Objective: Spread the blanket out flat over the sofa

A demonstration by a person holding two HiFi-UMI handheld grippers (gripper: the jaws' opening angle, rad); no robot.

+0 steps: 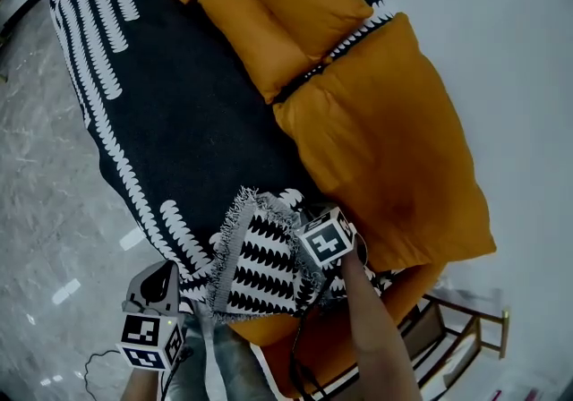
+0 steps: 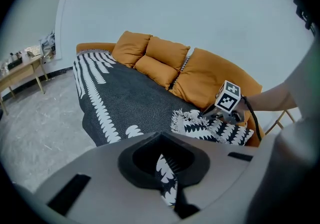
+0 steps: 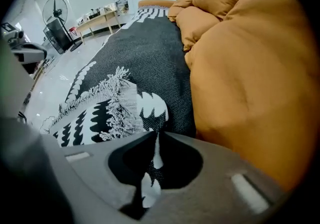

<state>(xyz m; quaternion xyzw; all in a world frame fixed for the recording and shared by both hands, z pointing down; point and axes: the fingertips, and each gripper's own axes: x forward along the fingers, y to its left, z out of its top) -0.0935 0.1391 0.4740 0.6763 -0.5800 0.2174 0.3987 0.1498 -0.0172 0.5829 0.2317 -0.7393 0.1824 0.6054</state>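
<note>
At the near end of the sofa [image 1: 385, 149], my left fingers [image 2: 131, 160] and right fingers [image 3: 184, 163] pinch the folded blanket [image 1: 179, 122] thinly; I reckon a hard tug could slip it.

No words, numbers or brand names can be read anywhere. The only sign-like marks are black-and-white square code patterns on the left tool's marker cube [image 1: 150, 341] and the right tool's marker cube [image 1: 325, 241]. The blanket [image 1: 179, 113] carries only white leaf-shaped motifs, no lettering.

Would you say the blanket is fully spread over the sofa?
Not fully: the blanket covers the sofa, but its near end lies folded back.
</note>
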